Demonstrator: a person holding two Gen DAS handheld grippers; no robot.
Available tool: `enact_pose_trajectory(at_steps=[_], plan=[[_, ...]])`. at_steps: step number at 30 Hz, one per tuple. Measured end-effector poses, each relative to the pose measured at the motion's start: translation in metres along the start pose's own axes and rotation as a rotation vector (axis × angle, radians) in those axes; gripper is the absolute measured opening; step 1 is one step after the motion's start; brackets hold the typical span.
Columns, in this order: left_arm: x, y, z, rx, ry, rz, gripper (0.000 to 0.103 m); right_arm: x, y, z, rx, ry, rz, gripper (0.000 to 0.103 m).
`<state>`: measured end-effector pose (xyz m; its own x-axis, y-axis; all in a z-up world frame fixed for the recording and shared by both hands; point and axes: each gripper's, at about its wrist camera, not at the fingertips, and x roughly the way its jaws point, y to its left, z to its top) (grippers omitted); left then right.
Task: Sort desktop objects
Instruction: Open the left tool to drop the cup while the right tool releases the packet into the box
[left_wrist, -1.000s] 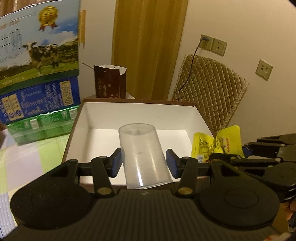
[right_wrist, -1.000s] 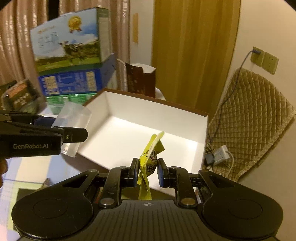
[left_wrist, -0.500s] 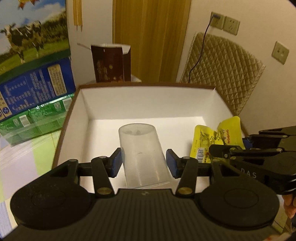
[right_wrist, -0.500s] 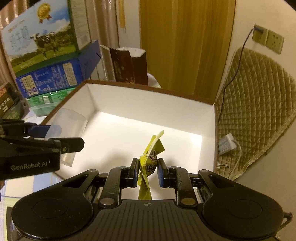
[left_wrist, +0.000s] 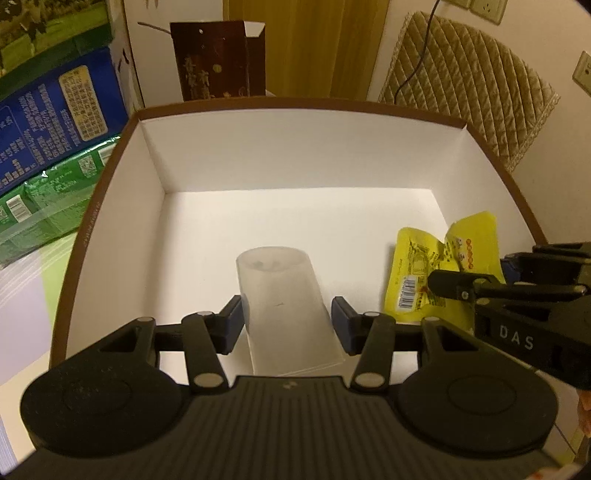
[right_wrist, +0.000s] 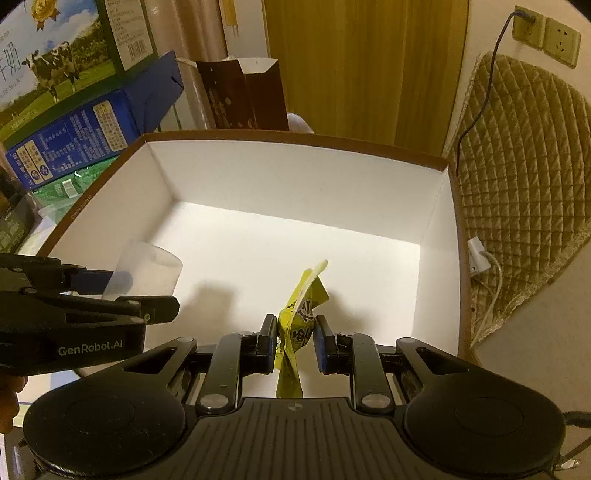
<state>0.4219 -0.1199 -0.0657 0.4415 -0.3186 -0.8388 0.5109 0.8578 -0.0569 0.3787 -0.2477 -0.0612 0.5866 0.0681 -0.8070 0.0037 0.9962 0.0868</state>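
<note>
A clear plastic cup (left_wrist: 284, 295) lies lengthwise between the blue pads of my left gripper (left_wrist: 286, 321), whose jaws are closing on its sides. The cup hangs over the near left part of an open white box with a brown rim (left_wrist: 295, 103). The right wrist view shows the same cup (right_wrist: 147, 269) in the left gripper (right_wrist: 136, 291) at the left. My right gripper (right_wrist: 295, 332) is shut on a crumpled yellow snack packet (right_wrist: 301, 314), held above the box floor near the front. In the left wrist view the packet (left_wrist: 417, 273) and right gripper (left_wrist: 469, 273) are at the right.
Stacked milk cartons (left_wrist: 48, 122) stand left of the box. A dark brown paper bag (left_wrist: 218, 62) is behind the box's far wall. A quilted tan pad (right_wrist: 524, 166) leans on the wall at the right, with a cable and white adapter (right_wrist: 476, 254) beside the box.
Both grippers came forward and down over the box, still holding the cup and the packet. The views now tilt more steeply into the box.
</note>
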Motion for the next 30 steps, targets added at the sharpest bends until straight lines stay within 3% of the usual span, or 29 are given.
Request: enact_pose_trajectory(at_steps=[9, 20, 24, 25, 26, 28, 30], plan=[[0.002, 0.003, 0.003, 0.002, 0.002, 0.026, 0.058, 0.007, 0.008, 0.004, -0.016, 0.01, 0.013, 0.018], [-0.002, 0.015, -0.001, -0.01, -0.003, 0.043, 0.06, 0.01, 0.01, 0.003, -0.023, 0.01, 0.016, 0.018], [-0.006, 0.016, -0.004, -0.006, -0.008, 0.045, 0.064, 0.01, 0.017, 0.002, -0.085, -0.017, 0.021, 0.019], [-0.007, 0.017, -0.004, -0.005, -0.011, 0.043, 0.066, 0.009, 0.02, 0.001, -0.108, -0.023, 0.01, 0.026], [-0.009, 0.017, -0.005, -0.003, -0.014, 0.043, 0.067, 0.009, 0.022, 0.0, -0.123, -0.03, 0.005, 0.043], [-0.012, 0.018, -0.006, 0.001, -0.023, 0.056, 0.071, 0.006, 0.024, -0.003, -0.143, -0.057, -0.008, 0.066], [-0.015, 0.019, -0.008, 0.003, -0.032, 0.059, 0.072, 0.002, 0.023, -0.006, -0.155, -0.075, -0.012, 0.07]])
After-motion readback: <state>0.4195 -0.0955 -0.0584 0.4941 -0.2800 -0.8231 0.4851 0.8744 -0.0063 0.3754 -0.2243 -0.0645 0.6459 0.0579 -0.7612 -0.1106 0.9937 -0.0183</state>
